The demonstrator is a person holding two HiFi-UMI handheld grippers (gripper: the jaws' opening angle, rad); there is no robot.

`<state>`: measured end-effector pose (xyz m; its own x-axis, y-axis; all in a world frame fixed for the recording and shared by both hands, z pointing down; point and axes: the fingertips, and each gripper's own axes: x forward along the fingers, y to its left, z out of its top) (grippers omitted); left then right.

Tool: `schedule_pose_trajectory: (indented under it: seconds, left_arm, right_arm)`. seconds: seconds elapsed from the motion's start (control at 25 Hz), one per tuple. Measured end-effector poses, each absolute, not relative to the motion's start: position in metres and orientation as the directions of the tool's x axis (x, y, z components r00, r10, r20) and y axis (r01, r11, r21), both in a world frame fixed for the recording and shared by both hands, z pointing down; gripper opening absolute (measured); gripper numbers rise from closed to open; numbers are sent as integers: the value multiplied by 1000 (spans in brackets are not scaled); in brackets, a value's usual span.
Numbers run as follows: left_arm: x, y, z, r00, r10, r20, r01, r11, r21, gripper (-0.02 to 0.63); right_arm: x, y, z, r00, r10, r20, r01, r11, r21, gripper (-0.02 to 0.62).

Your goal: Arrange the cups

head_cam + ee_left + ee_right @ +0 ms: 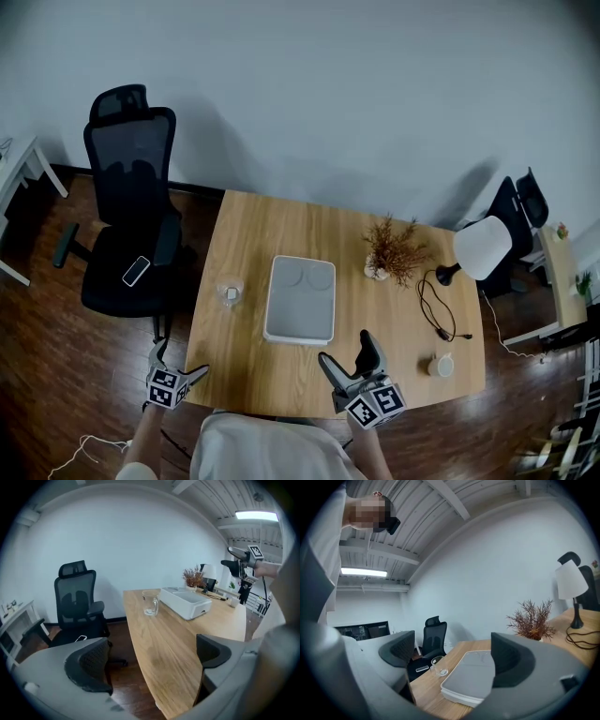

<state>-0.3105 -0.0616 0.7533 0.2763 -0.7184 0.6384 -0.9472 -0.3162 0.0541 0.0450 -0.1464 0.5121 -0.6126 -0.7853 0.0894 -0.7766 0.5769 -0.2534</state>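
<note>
Left gripper (178, 360): at the near left corner of the tabletop (272, 375), tilted downward.
Left fingers (89, 665): released and spread wide, with nothing held. Only bare wood, the tabletop's edge and the dark floor show between them.
Right gripper (349, 354): over the near edge of the tabletop, right of the middle, just past the tray's near right corner.
Right fingers (511, 660): released and well apart, empty. The tray and the glass cup show beyond them, untouched.
Glass cup (230, 292): upright on the tabletop, just left of the tray and apart from it. It is clear, has a handle, and lies well ahead of the left gripper.
White cup (441, 365): upright near the tabletop's near right corner, well apart from the glass cup, with the tray between them.
Tray (300, 300): pale and rectangular, lying flat at mid tabletop, with two round recesses at its far end.
Plant (394, 248): dry brown twigs, behind and to the right of the tray.
Lamp (483, 248): white shade at the far right edge. Its black cable loops across the wood toward the white cup.
Chair (131, 206): black, on the floor left of the tabletop, with a phone (136, 271) on its seat.
</note>
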Motion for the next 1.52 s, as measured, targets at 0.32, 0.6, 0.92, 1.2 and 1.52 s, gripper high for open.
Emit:
schedule_pose_trajectory:
  seconds: [0.32,0.6,0.92,1.2,1.52]
  left_arm:
    - [-294,-110,758,334,-706,624,-921,-384,59,578]
    - [-264,-177,765,352,-727,590,-924,-372,94,543]
    - [-233,-263,766,319,-744,587,-943,-311,119,503]
    - [-239,-297,769,190,-742,643,-977,-206,52,402]
    - [-231,-268,757,188,-723,665,-965,-263,-13,403]
  right_arm:
    - [35,-141,508,-636,-766,94,-760,602,-244,503]
    - [53,-134,510,-612,-783,110,-782,577,-237,503]
    - [77,-119,505,-572,-814,103,-811,542,-220,503]
    - [99,-105,507,-525,-844,112,-841,494,-223,503]
    - [93,-108,512,-548,-831,101,-822,512,-249,503]
